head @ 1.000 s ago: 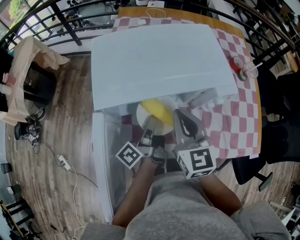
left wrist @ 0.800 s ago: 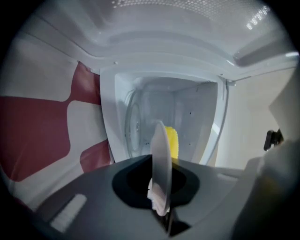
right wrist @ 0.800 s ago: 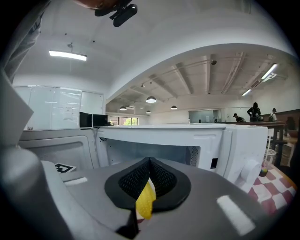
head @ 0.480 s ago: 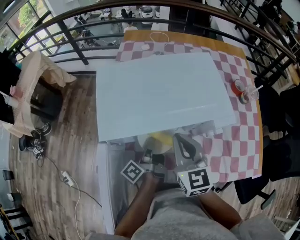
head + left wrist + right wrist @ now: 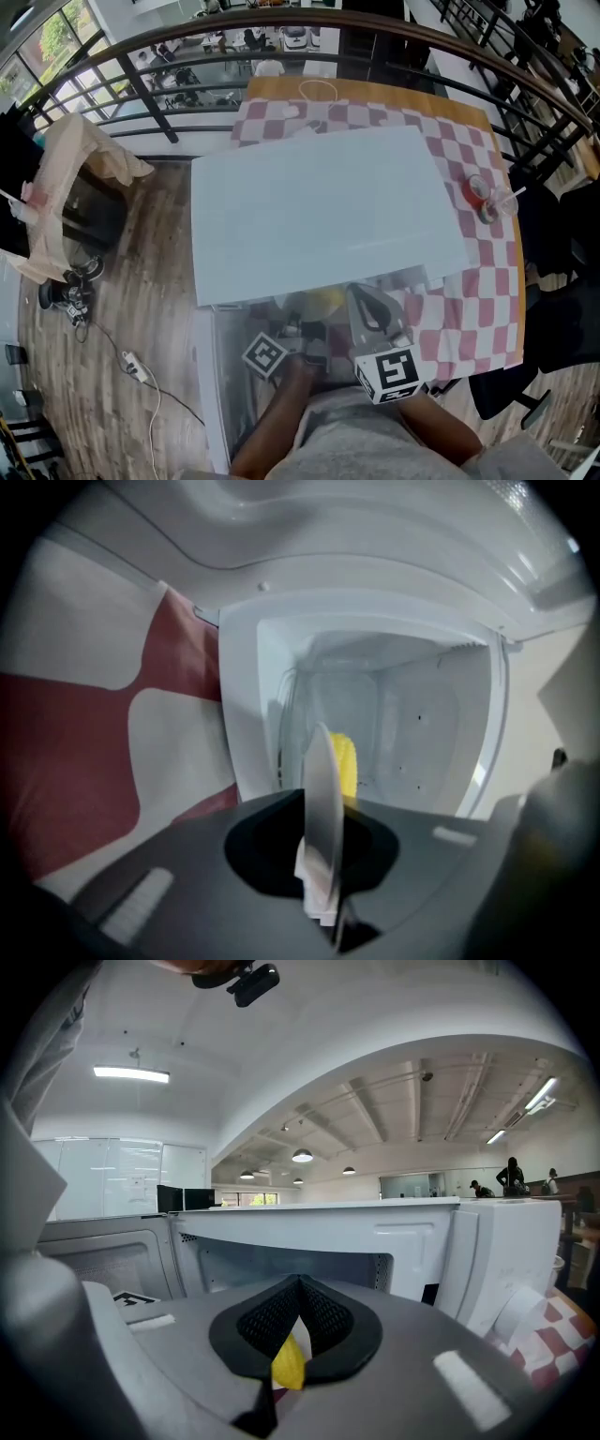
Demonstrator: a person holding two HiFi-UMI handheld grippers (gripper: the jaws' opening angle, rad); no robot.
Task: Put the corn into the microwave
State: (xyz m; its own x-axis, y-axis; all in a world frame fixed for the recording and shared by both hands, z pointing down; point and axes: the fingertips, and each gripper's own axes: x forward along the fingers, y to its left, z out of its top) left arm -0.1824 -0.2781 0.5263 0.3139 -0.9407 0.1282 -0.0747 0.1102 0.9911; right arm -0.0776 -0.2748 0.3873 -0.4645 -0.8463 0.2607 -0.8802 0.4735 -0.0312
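The yellow corn (image 5: 324,300) lies on a white plate (image 5: 292,307) at the mouth of the white microwave (image 5: 328,216), mostly hidden under its top. My left gripper (image 5: 302,330) is shut on the plate's near rim. In the left gripper view the plate (image 5: 323,789) stands edge-on between the jaws, with the corn (image 5: 347,766) beyond it and the open cavity (image 5: 403,724) ahead. My right gripper (image 5: 364,298) is shut just right of the plate, holding nothing. In the right gripper view (image 5: 298,1312) a bit of corn (image 5: 288,1365) shows low behind its jaws.
The microwave door (image 5: 217,384) hangs open at the left of the cavity. The microwave stands on a red-checked tablecloth (image 5: 469,281) with a red roll and a clear cup (image 5: 485,195) at its right edge. Wooden floor, a cable and a cloth-draped stand (image 5: 66,178) lie to the left.
The left gripper has carried the plate and corn forward and lower, so they have slid mostly under the microwave's top. The right gripper has kept alongside.
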